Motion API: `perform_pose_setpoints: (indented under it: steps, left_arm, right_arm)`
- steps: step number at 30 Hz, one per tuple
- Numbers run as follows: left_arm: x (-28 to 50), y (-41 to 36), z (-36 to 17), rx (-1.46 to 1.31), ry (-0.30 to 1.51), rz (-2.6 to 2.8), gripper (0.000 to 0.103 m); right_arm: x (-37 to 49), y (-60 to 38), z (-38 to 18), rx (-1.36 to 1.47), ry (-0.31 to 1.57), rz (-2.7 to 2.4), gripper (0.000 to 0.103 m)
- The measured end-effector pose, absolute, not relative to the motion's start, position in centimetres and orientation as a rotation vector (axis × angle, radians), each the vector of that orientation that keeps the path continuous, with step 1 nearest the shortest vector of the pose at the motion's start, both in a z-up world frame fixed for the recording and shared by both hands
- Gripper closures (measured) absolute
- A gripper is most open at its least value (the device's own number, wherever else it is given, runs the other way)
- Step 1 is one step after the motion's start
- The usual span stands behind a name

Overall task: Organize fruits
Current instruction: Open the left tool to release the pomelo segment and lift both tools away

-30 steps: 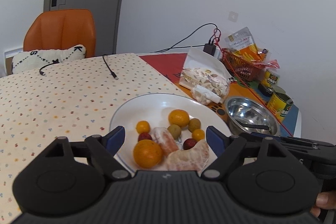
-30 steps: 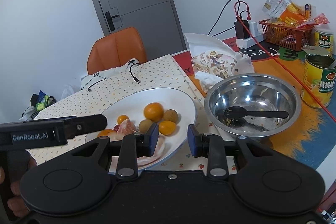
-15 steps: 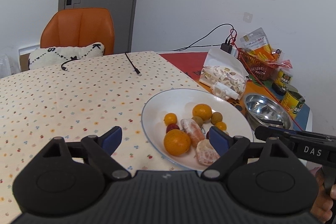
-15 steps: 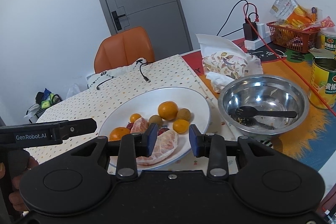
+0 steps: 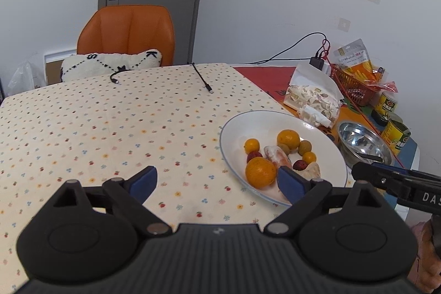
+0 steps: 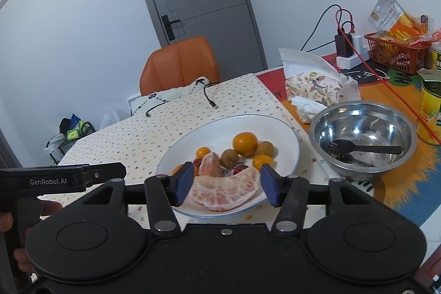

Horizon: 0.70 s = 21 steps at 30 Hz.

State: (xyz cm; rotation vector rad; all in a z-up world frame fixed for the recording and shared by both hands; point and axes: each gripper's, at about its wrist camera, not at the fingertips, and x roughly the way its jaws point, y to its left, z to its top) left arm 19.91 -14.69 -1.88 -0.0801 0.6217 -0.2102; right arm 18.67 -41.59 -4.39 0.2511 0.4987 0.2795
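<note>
**Both grippers over the fruit plate**

My right gripper [image 6: 226,185] stood wide, fingers bracketing the peeled pomelo segment [image 6: 223,192] at the plate's [image 6: 286,134] near rim, contact unclear. My left gripper [image 5: 217,183] gaped wide over the tablecloth [image 5: 110,128]. Oranges [image 6: 245,143] lay behind. Steel bowl [image 6: 361,117] at 2 o'clock.

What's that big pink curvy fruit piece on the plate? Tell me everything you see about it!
The peeled pomelo piece is a big curved wedge, pale pink flesh under whitish, veiny membrane, with no rind on it. It lies flat at the near edge of the white plate, curving up at both ends. A smaller peeled piece sits just behind it, seemingly touching. The right tool is open with a blue finger on each side of the wedge, not yet squeezing it.
</note>
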Motion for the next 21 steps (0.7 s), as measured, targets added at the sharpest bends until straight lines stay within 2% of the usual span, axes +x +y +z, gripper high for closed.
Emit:
perform_pose_setpoints:
  steps: [18, 21]
  left_arm:
    - [15.9, -11.8, -0.5, -0.1, 0.632, -0.144, 0.005]
    - [15.0, -11.6, -0.3, -0.094, 0.618, -0.132, 0.0]
  right_arm:
    - [15.4, -40.0, -2.8, 0.231, 0.476, 0.341, 0.005]
    - [14.8, -39.9, -2.6, 0.228, 0.479, 0.349, 0.0]
